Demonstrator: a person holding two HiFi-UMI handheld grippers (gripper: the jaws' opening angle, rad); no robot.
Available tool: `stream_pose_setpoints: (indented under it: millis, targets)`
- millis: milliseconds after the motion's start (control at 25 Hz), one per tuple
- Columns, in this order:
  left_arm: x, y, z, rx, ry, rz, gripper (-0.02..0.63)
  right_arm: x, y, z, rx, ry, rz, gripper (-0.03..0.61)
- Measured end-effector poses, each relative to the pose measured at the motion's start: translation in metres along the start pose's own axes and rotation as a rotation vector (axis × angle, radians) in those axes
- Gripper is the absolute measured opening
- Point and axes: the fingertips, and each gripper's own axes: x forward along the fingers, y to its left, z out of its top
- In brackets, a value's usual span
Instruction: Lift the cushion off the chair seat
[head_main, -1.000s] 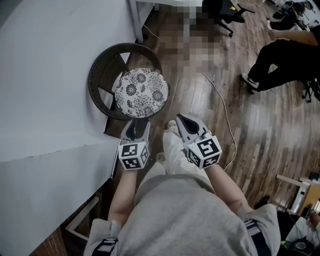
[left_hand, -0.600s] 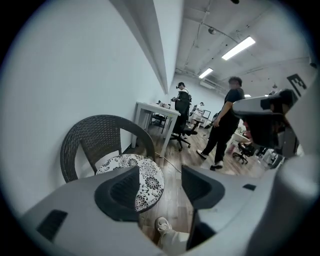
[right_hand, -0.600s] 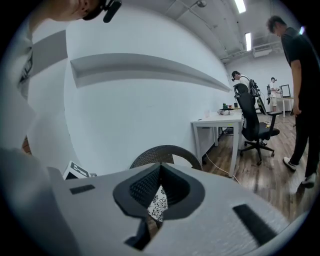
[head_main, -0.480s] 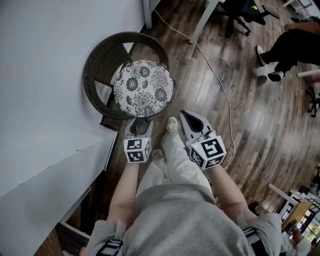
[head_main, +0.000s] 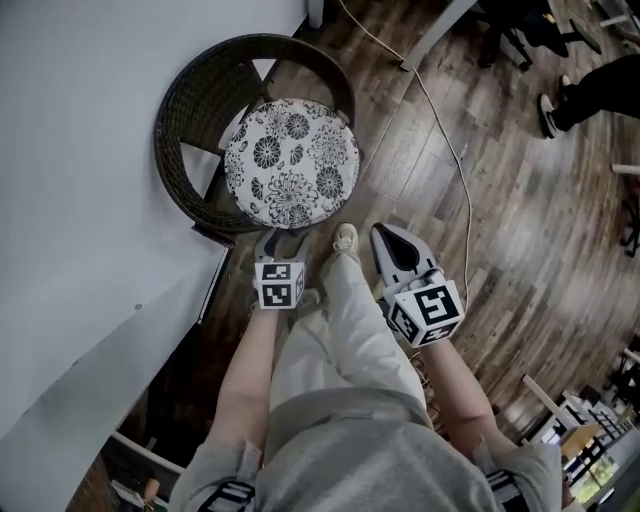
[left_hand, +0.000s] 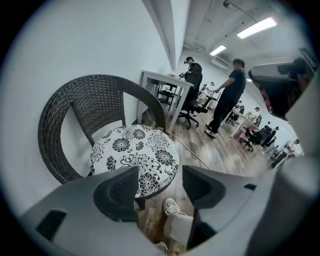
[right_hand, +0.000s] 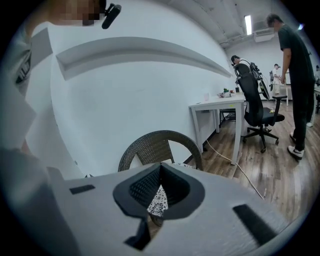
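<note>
The round cushion (head_main: 292, 160), without a long axis, is seen flat, pattern up, on the seat of the wicker chair (head_main: 185, 110), at twelve o'clock from the opening, empty left claw (head_main: 279, 241); the right claw (head_main: 386, 234) is clenched empty.

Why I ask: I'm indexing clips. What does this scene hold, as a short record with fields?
cushion: round, black-and-white floral, lying flat on the seat, untouched
chair: dark wicker, beside the white wall
left claw: short of the cushion's near edge, jaws opening, nothing between them
right claw: over the wood floor, jaws together, empty
task status: lift not yet begun
</note>
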Motion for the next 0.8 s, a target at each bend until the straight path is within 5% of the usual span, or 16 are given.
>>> stream_pose_setpoints:
  millis: [800]
  targets:
    - [0.125,0.044,-0.085,0.018,0.260,0.099,0.214,0.053,-0.052,-0.070,0.078,0.123,0.005,0.003]
